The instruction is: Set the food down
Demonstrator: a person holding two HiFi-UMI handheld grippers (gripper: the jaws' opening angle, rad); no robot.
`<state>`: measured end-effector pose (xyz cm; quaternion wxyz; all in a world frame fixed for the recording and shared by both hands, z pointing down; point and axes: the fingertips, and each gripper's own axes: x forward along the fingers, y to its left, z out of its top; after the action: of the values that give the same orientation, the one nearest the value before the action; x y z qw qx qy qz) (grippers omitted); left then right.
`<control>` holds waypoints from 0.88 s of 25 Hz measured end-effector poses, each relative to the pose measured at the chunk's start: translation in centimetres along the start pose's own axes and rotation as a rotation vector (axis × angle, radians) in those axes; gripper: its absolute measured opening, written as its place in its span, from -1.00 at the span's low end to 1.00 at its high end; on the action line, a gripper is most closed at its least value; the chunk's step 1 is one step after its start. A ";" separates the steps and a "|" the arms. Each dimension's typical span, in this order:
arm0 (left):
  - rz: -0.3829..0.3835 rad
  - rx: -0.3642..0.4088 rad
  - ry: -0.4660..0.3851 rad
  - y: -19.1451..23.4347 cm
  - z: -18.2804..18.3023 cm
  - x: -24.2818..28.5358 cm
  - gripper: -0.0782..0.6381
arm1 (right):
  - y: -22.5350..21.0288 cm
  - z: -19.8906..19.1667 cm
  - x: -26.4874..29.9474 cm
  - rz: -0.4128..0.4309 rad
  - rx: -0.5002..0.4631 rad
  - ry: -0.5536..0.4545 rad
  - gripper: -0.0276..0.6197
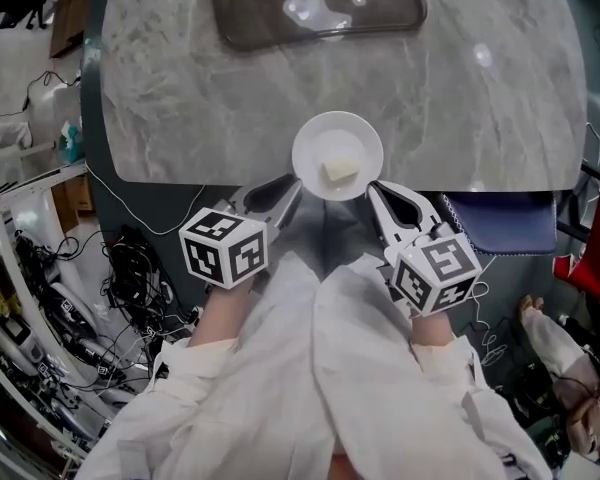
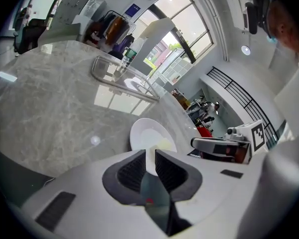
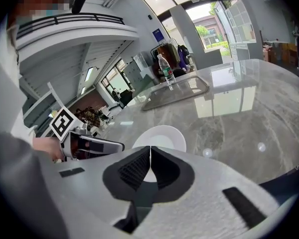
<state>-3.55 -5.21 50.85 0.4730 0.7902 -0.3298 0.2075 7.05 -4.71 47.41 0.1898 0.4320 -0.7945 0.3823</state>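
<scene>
Left gripper [image 1: 296,186]: found at the plate's [image 1: 318,134] lower-left rim. Its jaws were pinched on that rim, and the left gripper view showed the white edge caught between the ribbed pads.

Plate: white, round and held level between the two grippers. It lay over the near edge of the grey marble table [image 1: 180,88], with its nearer part overhanging that edge. Whether its underside touched the table could not be told.

Food [image 1: 340,170]: one pale yellow block, lying inside the plate just right of its centre and nearer the person's side. It was clear of both grippers.

Right gripper [image 1: 372,186]: found at the plate's lower-right rim, opposite the left gripper. Its jaws were pressed together on the thin rim, and the right gripper view showed white plate in the slit between the pads.

Tray [image 1: 260,18]: dark and empty-looking with glare on it, lying beyond the plate on the table's far side, well apart from it.
</scene>
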 end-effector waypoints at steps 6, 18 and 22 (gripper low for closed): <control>0.001 -0.047 0.023 0.8 -1.3 0.9 -0.64 | -1.6 -1.0 0.5 -0.050 0.022 0.014 -0.90; 0.036 -0.073 0.037 1.4 -1.8 1.4 -0.49 | -3.5 -3.5 1.7 -0.075 0.091 0.096 -0.57; 0.045 -0.086 0.030 1.4 -2.1 1.9 -0.44 | -4.4 -4.3 1.6 -0.093 0.116 0.100 -0.53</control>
<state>-3.29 -4.46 53.84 0.5066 0.7585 -0.3488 0.2156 9.65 -3.73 53.10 0.2215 0.4591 -0.7397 0.4394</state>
